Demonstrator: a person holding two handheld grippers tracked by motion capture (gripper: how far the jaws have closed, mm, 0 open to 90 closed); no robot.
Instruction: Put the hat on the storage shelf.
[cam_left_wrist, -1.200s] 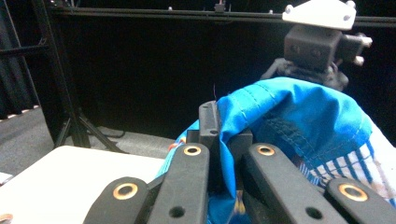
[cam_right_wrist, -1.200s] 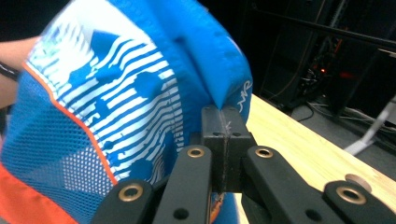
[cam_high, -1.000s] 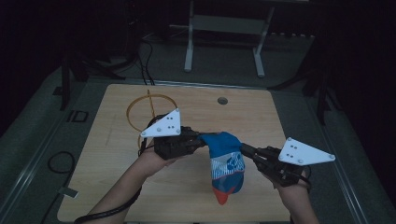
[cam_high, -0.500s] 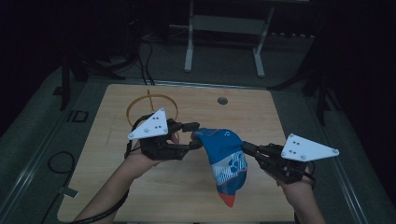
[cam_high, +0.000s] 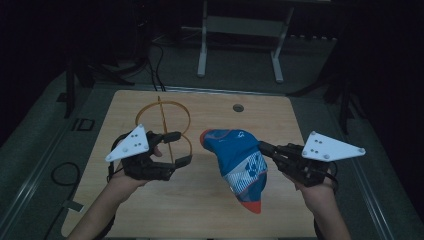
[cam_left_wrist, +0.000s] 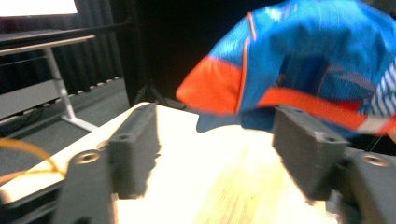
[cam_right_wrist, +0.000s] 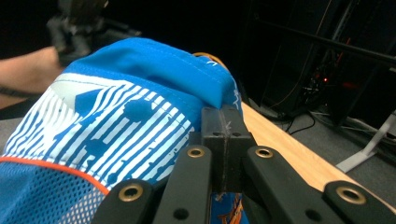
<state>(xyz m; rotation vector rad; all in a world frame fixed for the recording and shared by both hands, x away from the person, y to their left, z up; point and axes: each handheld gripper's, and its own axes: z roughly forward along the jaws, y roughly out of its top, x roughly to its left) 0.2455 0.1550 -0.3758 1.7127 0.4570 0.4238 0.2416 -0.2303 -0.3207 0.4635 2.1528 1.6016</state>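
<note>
Though hanging, cap (cam_high: 239, 164) orange-tip-down

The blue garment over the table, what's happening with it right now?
A person works at a wooden table with tongs in each hand. The right tongs are shut on the edge of a blue, white and orange garment and hold it up above the table. The left tongs have just been opening and are now open with nothing between the jaws, apart from the garment. A yellow wire hoop lies on the table behind them.
</note>
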